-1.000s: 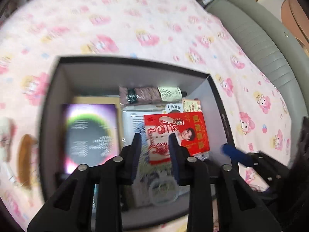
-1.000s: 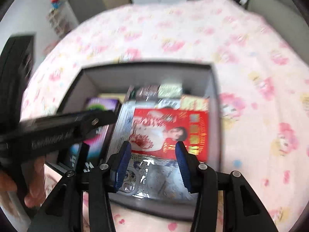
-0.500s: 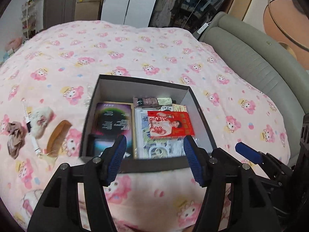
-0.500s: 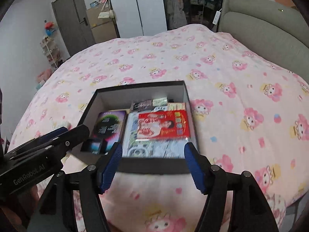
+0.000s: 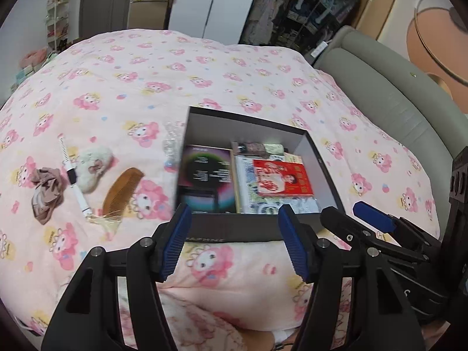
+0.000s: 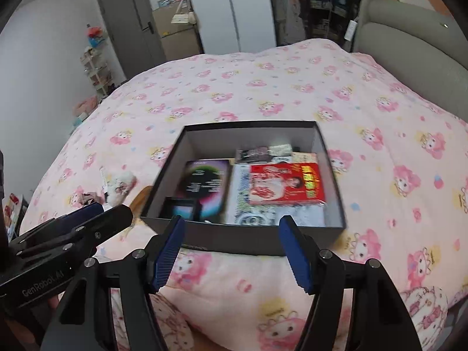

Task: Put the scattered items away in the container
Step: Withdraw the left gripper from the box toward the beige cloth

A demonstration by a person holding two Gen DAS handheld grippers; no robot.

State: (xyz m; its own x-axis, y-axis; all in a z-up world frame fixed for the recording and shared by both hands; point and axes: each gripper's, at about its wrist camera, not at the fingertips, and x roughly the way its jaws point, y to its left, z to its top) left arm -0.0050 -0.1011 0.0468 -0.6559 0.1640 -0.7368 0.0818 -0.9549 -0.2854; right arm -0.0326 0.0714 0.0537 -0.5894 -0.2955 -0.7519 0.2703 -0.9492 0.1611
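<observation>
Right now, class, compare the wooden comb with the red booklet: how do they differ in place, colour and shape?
Place: the wooden comb lies on the pink bedspread, outside the box; the red booklet lies inside the box, on top of other printed items.
Colour: the comb is plain brown; the booklet is bright red with pictures.
Shape: the comb is curved and toothed; the booklet is a flat rectangle.
Both lie flat, and neither is held.
</observation>
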